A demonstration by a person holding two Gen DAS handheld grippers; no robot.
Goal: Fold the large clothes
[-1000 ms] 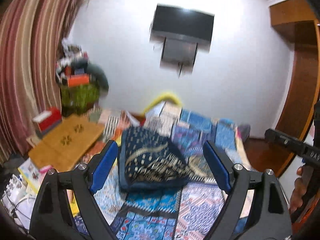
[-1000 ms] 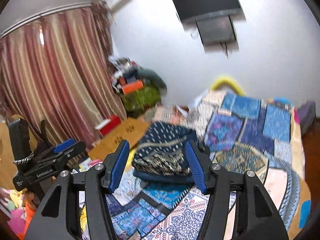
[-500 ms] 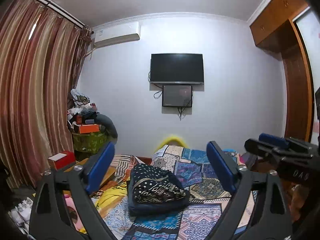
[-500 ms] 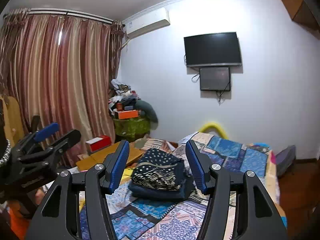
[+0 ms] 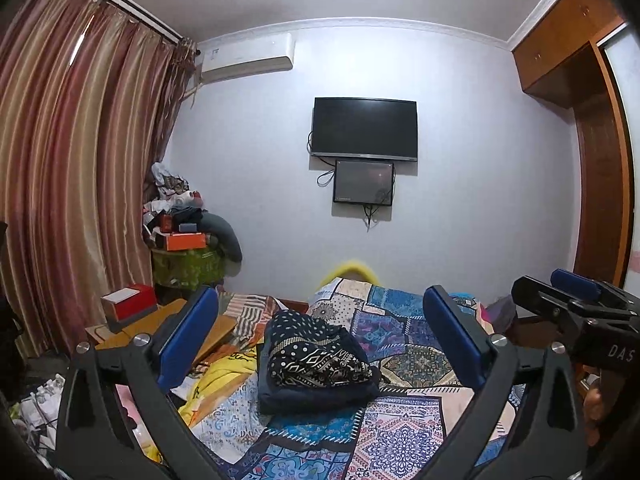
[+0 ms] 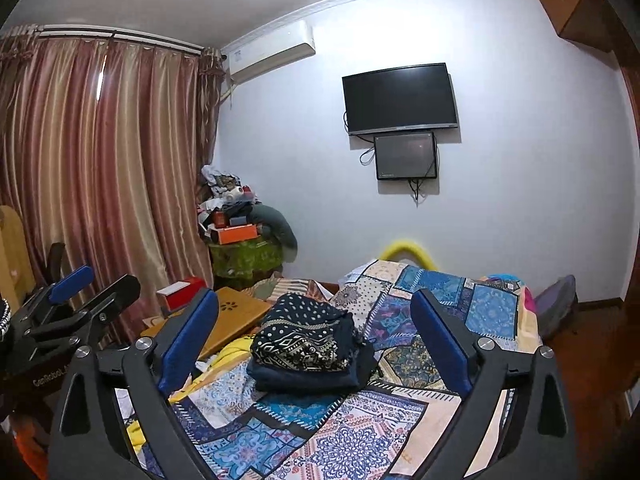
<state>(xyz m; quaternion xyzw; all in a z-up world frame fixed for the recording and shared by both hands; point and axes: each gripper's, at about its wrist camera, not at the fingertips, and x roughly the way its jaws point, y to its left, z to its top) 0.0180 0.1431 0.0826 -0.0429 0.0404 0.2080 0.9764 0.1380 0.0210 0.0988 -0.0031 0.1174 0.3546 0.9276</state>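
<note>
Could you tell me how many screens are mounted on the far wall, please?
2. The large black television hangs high on the wall, and a smaller dark screen sits directly below it, cables dangling beneath. Both appear switched off; none seem hidden.

Bedspread [image 5: 404,432] cut off below; curtain [image 6: 60,152] leftward

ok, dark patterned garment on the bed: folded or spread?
Folded. The dark patterned garment sits as a compact stacked bundle on the patchwork bedspread, with layered edges showing along its front.

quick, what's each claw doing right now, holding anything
left claw: open, just been opening, holding nothing.
right claw: open, just been opening, holding nothing.
</note>
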